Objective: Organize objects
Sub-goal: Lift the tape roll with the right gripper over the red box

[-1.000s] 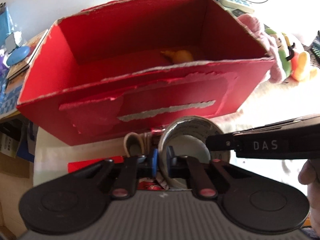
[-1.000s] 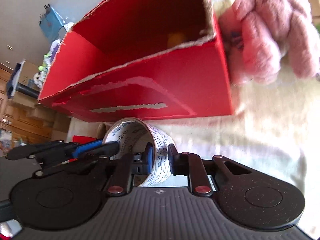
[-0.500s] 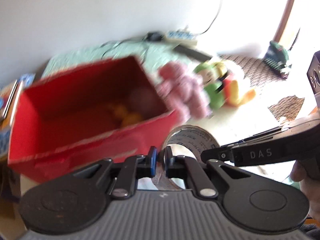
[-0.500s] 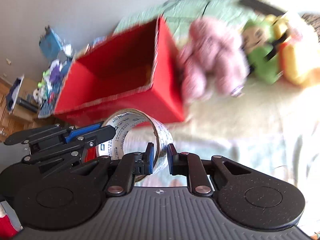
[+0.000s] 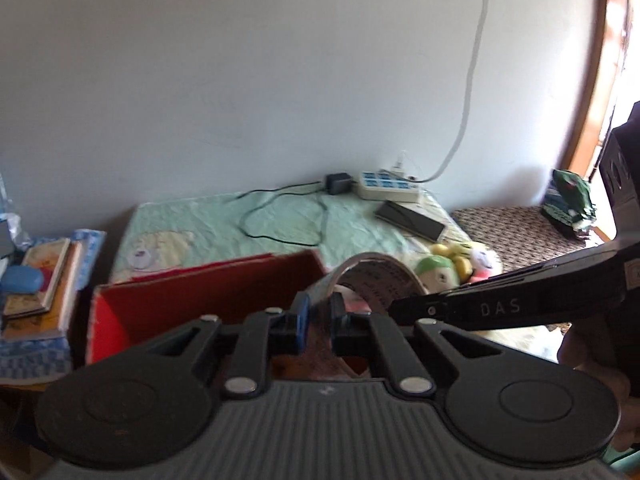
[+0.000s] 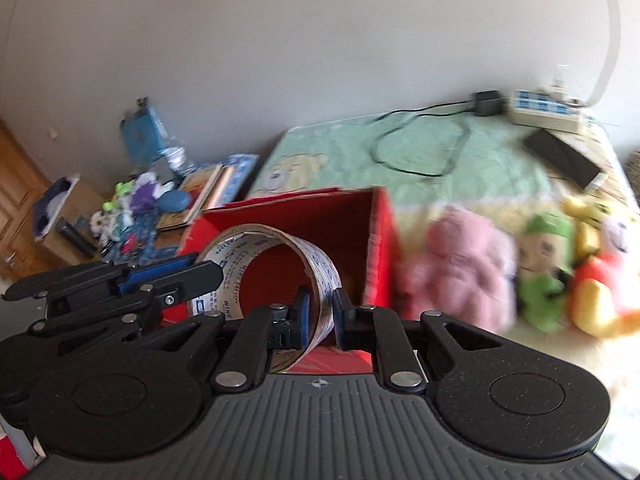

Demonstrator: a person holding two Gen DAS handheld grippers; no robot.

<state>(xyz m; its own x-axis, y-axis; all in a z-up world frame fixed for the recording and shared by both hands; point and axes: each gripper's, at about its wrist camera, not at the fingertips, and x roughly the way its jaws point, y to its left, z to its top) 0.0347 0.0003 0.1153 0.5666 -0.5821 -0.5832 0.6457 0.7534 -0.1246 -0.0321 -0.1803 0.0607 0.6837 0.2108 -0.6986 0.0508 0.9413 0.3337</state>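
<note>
Tape roll (image 6: 276, 276) is held aloft between both grippers, in front of and above the open red box (image 6: 376, 248). In the right wrist view, the roll's near wall is pinched by the right gripper (image 6: 320, 312): one finger inside the ring, the other outside, jaws clamped narrow on the band. On the opposite side of the ring, the roll's left wall is grasped by the left gripper (image 6: 208, 272), entering from the left.

In the left wrist view the same arrangement is seen mirrored: the left gripper (image 5: 318, 316) is closed on the tape roll (image 5: 376, 276) wall, and the right gripper (image 5: 400, 304) is seen reaching in from the right to the roll's far edge.

Roll is stood on edge; the open hole is faced roughly toward the right wrist camera, slightly turned left. Printed lettering is noted on the outer band.

Pink plush (image 6: 464, 264) and green plush (image 6: 548, 272) are seen lying to the right of the box, on the bedding (image 6: 480, 160). Power strip (image 6: 544, 110) is at the far edge.
</note>
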